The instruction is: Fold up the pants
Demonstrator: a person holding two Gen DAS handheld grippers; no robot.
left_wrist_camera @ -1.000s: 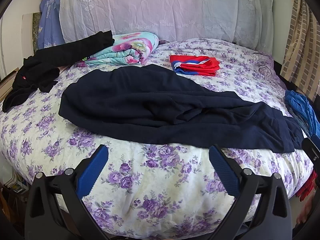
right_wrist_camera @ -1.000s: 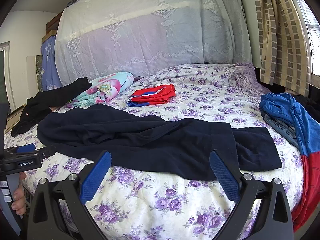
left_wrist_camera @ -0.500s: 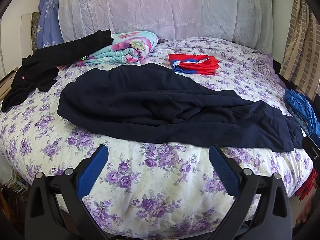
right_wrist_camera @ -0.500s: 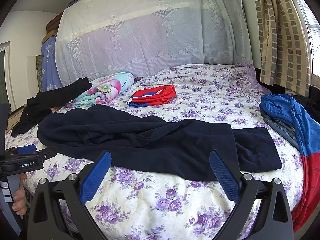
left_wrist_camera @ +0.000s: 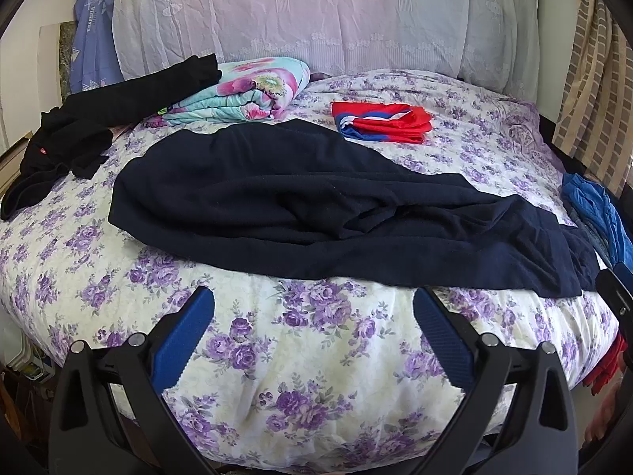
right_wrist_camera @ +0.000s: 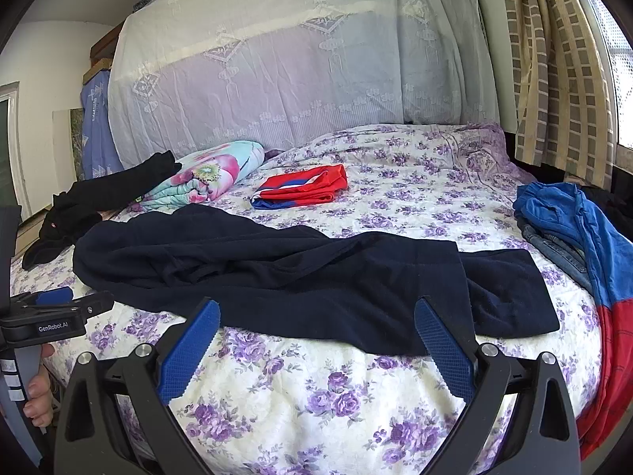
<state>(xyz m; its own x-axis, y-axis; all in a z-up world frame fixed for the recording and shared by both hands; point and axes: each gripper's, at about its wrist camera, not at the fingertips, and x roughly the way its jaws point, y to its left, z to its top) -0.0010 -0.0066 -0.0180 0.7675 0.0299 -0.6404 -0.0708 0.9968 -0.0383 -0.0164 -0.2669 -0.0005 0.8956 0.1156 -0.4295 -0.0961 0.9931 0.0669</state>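
I am standing in a home bedroom, looking across a bed [left_wrist_camera: 316, 356] that is wearing a purple-flowered quilt. A lace cloth [right_wrist_camera: 296, 79] is draping the headboard, a checked curtain [right_wrist_camera: 554, 79] is hanging by the window, a rolled floral blanket [left_wrist_camera: 253, 95] is resting near the head, and clothes are lying about.

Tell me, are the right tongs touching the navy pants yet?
Cannot tell. In the right wrist view the open right tongs overlap the navy pants hem in the image, but no contact or gap shows plainly.
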